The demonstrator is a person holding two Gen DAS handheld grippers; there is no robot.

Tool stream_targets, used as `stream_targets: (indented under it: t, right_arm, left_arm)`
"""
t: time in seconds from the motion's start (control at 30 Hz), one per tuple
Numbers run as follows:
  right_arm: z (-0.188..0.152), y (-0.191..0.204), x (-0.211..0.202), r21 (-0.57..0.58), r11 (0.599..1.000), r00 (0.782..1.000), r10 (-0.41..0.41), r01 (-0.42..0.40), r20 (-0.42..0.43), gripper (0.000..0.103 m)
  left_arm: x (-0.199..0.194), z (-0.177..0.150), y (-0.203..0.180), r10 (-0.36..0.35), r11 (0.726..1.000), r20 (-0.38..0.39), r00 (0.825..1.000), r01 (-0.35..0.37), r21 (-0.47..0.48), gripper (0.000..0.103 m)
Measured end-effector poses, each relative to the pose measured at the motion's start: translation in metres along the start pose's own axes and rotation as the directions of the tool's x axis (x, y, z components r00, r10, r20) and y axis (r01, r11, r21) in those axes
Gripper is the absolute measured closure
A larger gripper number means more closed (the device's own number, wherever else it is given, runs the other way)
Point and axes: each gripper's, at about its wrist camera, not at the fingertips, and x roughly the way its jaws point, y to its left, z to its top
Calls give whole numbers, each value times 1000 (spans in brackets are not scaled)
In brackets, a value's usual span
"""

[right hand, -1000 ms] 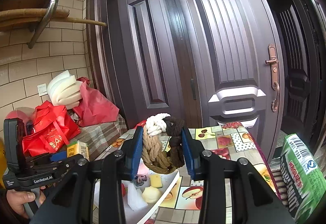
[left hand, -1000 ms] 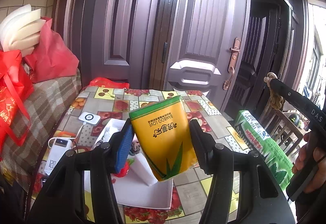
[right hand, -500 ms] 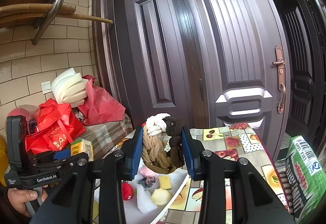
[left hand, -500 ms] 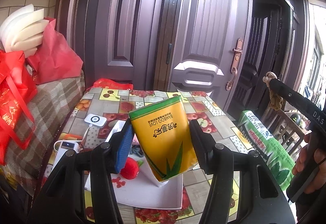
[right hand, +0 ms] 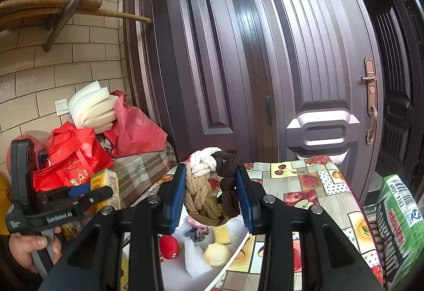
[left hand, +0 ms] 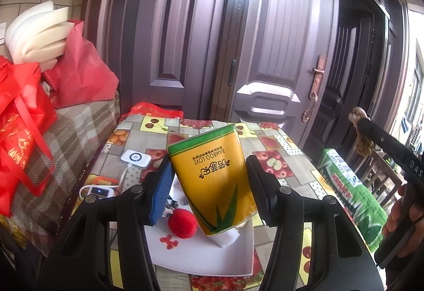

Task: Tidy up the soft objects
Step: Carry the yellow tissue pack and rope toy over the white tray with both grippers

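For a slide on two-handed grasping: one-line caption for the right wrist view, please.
Right gripper clamps a braided rope bundle above a white tray of soft items.

Left wrist view: sits behind the left gripper (left hand: 209, 182), close over the desk (left hand: 278, 156), tilted slightly down, facing the dark double door (left hand: 278, 52). Right gripper's handle shows at its right edge.

Right wrist view: behind the right gripper (right hand: 210, 195), nearly level, same door (right hand: 312, 66) ahead, left gripper (right hand: 87, 191) at lower left.

Shared: door, desk, white tray (left hand: 201, 256) (right hand: 175, 272), red bags (left hand: 23, 111) (right hand: 76, 158), green pack (left hand: 352, 193) (right hand: 397, 219).
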Motion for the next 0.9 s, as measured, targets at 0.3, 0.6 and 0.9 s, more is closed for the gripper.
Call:
stream_targets:
  t: [0.3, 0.6, 0.9]
  right_arm:
    - [1, 4, 5, -8, 1000, 1000, 5, -5, -4, 66]
    - [6, 18, 42, -24, 997, 996, 76, -77, -49, 66]
    - [-3, 34, 73, -34, 991, 986, 127, -132, -108, 66]
  left_arm:
    - [6, 19, 18, 24, 1000, 20, 999, -25, 12, 48]
    - [36, 37, 12, 16, 999, -10, 1000, -16, 52, 48]
    - [64, 30, 7, -3, 999, -56, 998, 6, 53, 48]
